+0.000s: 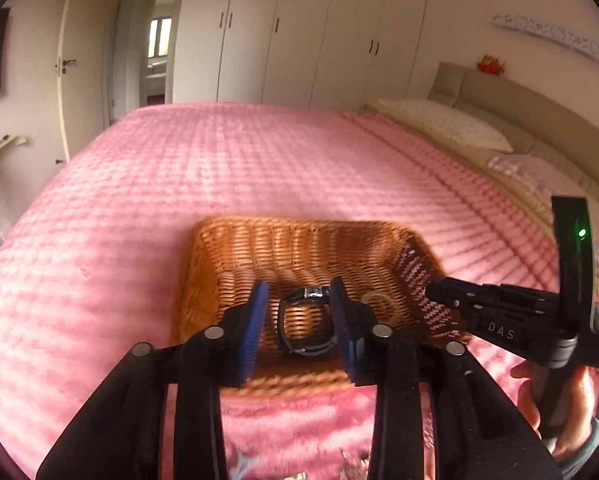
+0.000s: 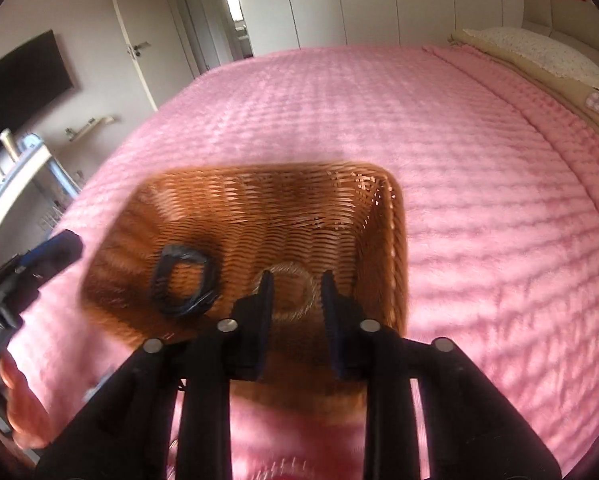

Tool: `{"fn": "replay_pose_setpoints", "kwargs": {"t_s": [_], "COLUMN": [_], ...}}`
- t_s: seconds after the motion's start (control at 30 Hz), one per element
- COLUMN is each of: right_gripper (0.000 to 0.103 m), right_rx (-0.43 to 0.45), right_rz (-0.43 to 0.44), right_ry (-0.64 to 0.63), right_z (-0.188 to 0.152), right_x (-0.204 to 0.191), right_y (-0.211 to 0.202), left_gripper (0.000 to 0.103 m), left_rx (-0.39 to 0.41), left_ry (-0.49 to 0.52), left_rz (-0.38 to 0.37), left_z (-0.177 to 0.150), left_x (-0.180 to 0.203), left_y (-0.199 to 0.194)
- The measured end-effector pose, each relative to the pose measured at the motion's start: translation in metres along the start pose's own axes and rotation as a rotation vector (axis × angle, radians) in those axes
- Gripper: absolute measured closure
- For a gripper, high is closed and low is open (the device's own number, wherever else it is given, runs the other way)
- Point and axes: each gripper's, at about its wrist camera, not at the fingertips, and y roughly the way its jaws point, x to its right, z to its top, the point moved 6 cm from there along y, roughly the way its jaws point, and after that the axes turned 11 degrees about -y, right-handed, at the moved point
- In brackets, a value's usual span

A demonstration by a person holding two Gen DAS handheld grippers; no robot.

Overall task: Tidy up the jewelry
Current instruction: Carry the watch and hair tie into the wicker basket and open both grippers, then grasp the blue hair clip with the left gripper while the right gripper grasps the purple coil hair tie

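A brown wicker basket (image 1: 235,240) sits on the pink bedspread; it also shows in the right wrist view (image 2: 259,192). A black wristwatch (image 1: 305,326) lies on the basket floor, also seen in the right wrist view (image 2: 185,284). A pale gold bangle (image 1: 381,304) lies beside it, right of the watch (image 2: 293,292). My left gripper (image 1: 299,292) is open above the watch, fingers either side, not touching. My right gripper (image 2: 295,280) is open above the bangle and empty; it shows from the side in the left wrist view (image 1: 439,292).
The pink bedspread (image 1: 259,168) covers the wide bed. Pillows (image 1: 443,124) lie at the head on the right. White wardrobes (image 1: 299,32) stand behind. Some small jewelry pieces (image 1: 351,464) lie blurred on the bedspread near the lower edge. A shelf unit (image 2: 15,168) stands at the left.
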Motion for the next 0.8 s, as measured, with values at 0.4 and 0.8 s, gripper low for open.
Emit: {"fn": "replay_pose_setpoints", "kwargs": {"t_s": [0.4,0.8], "right_gripper": [0.052,0.069], "right_rx": [0.139,-0.035], "right_rz": [0.048,0.068], "right_ry": [-0.035,-0.100], "right_z": [-0.087,-0.145], "right_x": [-0.043,-0.101], "right_y": [-0.108,-0.044], "left_gripper": [0.060,0.060], "left_rx": [0.088,-0.123], "left_ry": [-0.060,-0.101], "left_rz": [-0.049,0.033], "left_z": [-0.059,-0.120], "left_x": [-0.033,-0.082], "left_y": [-0.129,-0.060]}}
